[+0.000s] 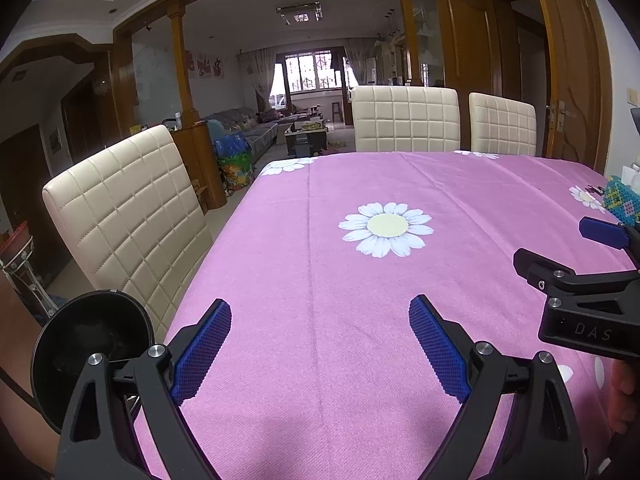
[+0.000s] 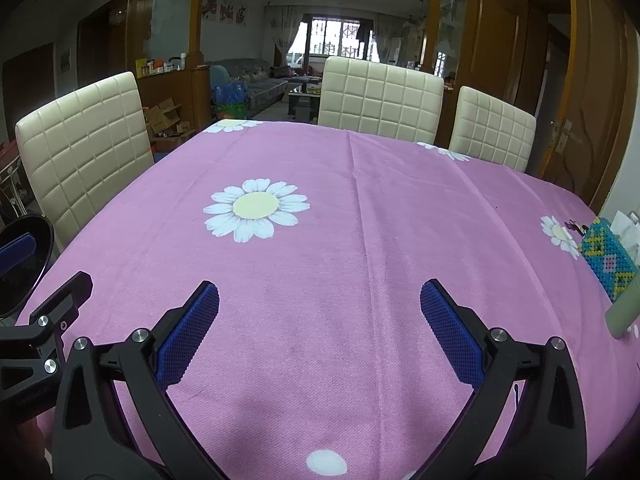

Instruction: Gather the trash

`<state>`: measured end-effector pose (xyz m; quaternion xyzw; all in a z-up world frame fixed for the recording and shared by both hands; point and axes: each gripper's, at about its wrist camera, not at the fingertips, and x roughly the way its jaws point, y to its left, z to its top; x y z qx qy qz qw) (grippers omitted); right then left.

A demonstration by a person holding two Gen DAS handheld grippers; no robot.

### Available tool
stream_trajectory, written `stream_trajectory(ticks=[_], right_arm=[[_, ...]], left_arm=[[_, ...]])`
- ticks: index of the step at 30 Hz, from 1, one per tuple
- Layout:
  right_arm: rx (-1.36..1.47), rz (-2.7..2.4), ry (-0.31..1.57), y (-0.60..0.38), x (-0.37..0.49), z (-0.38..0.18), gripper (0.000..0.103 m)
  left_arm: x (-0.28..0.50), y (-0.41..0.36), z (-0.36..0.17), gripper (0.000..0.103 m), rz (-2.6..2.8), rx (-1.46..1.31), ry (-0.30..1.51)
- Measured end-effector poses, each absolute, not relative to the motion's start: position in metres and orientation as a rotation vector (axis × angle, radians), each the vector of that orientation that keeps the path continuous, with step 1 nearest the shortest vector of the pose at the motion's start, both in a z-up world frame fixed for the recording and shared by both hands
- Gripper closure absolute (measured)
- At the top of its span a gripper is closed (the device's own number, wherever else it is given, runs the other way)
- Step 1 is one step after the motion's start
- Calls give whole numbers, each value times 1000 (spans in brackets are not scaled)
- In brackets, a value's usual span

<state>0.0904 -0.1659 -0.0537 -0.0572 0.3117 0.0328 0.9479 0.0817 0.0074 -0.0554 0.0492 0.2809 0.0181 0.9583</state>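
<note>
My left gripper (image 1: 320,344) and right gripper (image 2: 320,332) hover spread wide, empty, over the pink daisy tablecloth (image 2: 360,240), beaded box (image 2: 608,256) at its right edge.

Both fisheye views look forward from low over the near edge of the table (image 1: 320,280), close to its pink cloth, facing the far chairs and the living room beyond. The left view sits further left, by the side chair (image 1: 120,216). Both share the large printed daisy (image 2: 256,208) and the beaded box (image 2: 608,256).
</note>
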Motion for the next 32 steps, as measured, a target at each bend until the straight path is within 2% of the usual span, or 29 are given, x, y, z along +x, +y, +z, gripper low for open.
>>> stream_trajectory(ticks=[32], right_arm=[[-110,69,658,-166,94,-62,4]], left_arm=[[86,9,-62,15,26,95,606]])
